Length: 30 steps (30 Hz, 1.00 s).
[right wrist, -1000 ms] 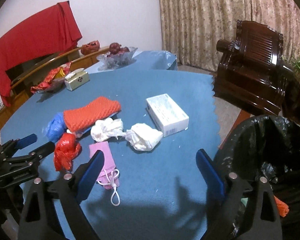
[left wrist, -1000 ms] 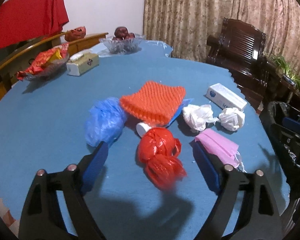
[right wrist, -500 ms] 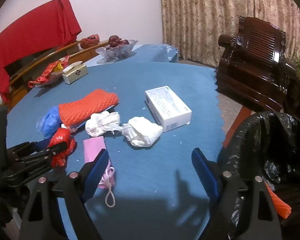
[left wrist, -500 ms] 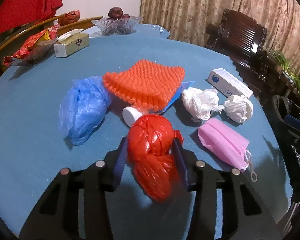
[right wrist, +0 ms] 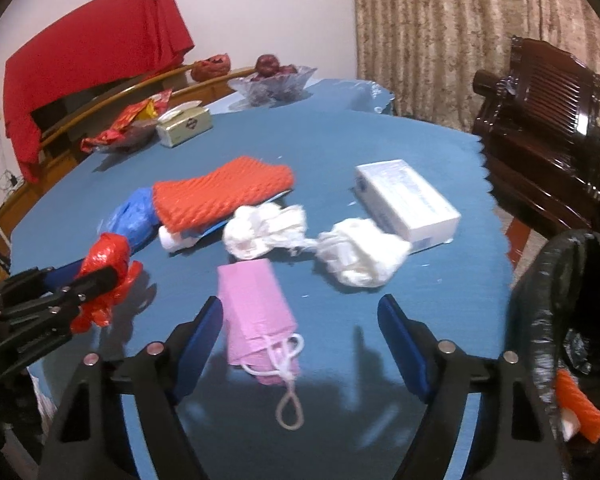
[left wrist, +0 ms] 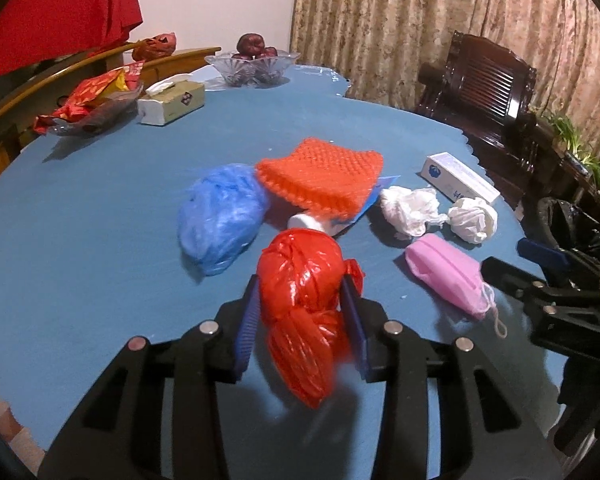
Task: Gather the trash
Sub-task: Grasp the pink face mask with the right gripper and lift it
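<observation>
My left gripper (left wrist: 300, 280) is closing its jaws; both blue pads press a crumpled red plastic bag (left wrist: 300, 292), which hangs between them just over the blue table (left wrist: 80, 220). The right wrist view shows the same bag (right wrist: 108, 264) in that gripper (right wrist: 80, 280) at the left. My right gripper (right wrist: 300, 303) hovers low with jaws narrowing. A pink face mask (right wrist: 256, 312) lies between them near the left finger, untouched. A black trash bag (right wrist: 560, 300) gapes at the table's right edge.
A blue plastic bag (left wrist: 220, 220), an orange foam net (left wrist: 320, 180), two white crumpled wads (left wrist: 408, 210), a white box (left wrist: 456, 182) and a small white bottle (left wrist: 304, 222) lie nearby. A tissue box (left wrist: 172, 102), a fruit bowl (left wrist: 252, 64) and a dark chair (left wrist: 480, 88) stand beyond.
My left gripper moved in over the red bag and its wide jaws closed onto it. My right gripper came forward and down over the pink mask, with its jaws narrowing.
</observation>
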### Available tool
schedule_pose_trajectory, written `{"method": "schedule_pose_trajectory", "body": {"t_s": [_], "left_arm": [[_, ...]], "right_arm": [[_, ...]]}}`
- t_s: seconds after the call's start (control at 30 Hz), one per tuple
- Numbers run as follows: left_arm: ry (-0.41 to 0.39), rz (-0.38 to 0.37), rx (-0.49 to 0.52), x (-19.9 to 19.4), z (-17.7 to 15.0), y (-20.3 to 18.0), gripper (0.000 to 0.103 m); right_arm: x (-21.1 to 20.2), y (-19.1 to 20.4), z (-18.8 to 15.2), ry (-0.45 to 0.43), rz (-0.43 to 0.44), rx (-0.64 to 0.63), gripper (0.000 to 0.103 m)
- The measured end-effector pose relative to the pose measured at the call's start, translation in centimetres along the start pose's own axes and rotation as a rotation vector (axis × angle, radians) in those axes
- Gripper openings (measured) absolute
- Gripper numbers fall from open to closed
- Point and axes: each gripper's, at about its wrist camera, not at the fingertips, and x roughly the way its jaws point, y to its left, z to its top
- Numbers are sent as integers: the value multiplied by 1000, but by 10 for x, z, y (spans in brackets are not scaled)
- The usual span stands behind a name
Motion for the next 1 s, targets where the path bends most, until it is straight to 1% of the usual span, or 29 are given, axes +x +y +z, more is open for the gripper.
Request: {"method": "schedule_pose_trajectory", "body": {"t_s": [0.1, 0.13, 0.2, 0.23, 0.27, 0.37, 0.5, 0.53, 0.63, 0.73, 1.0], "left_arm": [[-6, 10, 0, -4, 0, 5, 38], [-7, 10, -2, -4, 0, 6, 38], [-9, 13, -5, -6, 1, 9, 38], [-9, 13, -6, -6, 1, 10, 38], [-9, 13, -7, -6, 2, 12, 38], [-10, 12, -6, -6, 2, 13, 38], [-10, 7, -1, -7, 3, 12, 38], [-10, 6, 1, -8, 3, 11, 38], [-16, 2, 6, -10, 5, 7, 38], [-25, -3, 13, -15, 7, 2, 38], [-65, -27, 35, -27, 18, -18, 38]], "right_arm": [[11, 7, -1, 22, 8, -11, 73], [15, 9, -1, 32, 13, -16, 69], [22, 12, -2, 57, 20, -26, 64], [25, 13, -3, 67, 25, -28, 59], [27, 13, -4, 79, 32, -29, 52], [32, 14, -7, 107, 63, -28, 37], [29, 16, -7, 114, 83, -40, 21], [28, 16, -8, 114, 93, -39, 16], [22, 14, -6, 106, 103, -36, 13], [13, 11, -2, 86, 108, -22, 13], [-16, -2, 12, 21, 88, 9, 13]]}}
